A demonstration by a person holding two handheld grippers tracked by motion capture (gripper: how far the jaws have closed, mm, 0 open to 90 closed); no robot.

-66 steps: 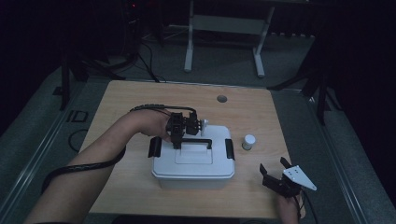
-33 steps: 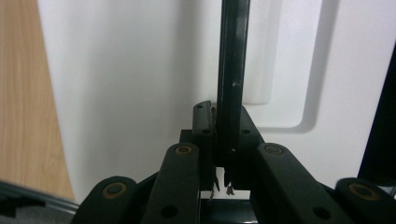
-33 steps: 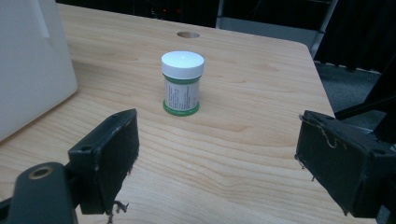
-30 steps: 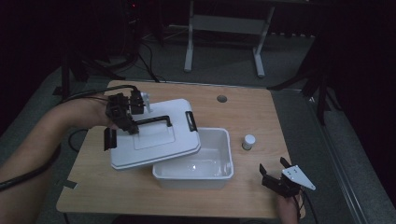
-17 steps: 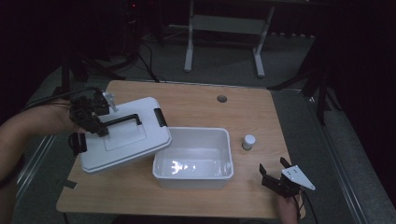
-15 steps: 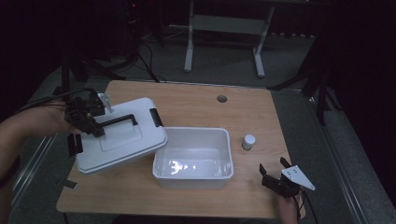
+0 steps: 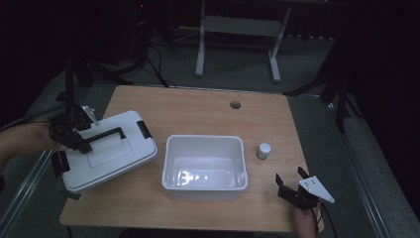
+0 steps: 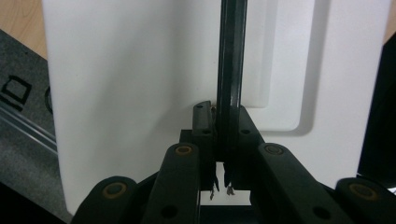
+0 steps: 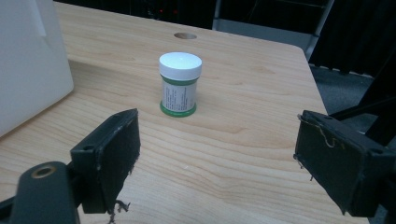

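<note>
Lid step approx done: our left gripper (image 7: 74,140) clamped the white plastic lid's (image 7: 111,157) black handle (image 8: 229,70), lid at table's left, white rectangular bin (image 7: 205,161) uncovered. Right gripper (image 9: 215,163) idle w/ jaws wide, nothing held; small green white-capped jar (image 9: 180,84) just far of it, not yet binned.

Nothing here reads clearly. The small jar (image 9: 180,84) with the white cap and green band carries a label with lines of fine print, too small to make out. On the grey floor mat (image 8: 14,88) sit large block characters, cut off, perhaps "ID".
</note>
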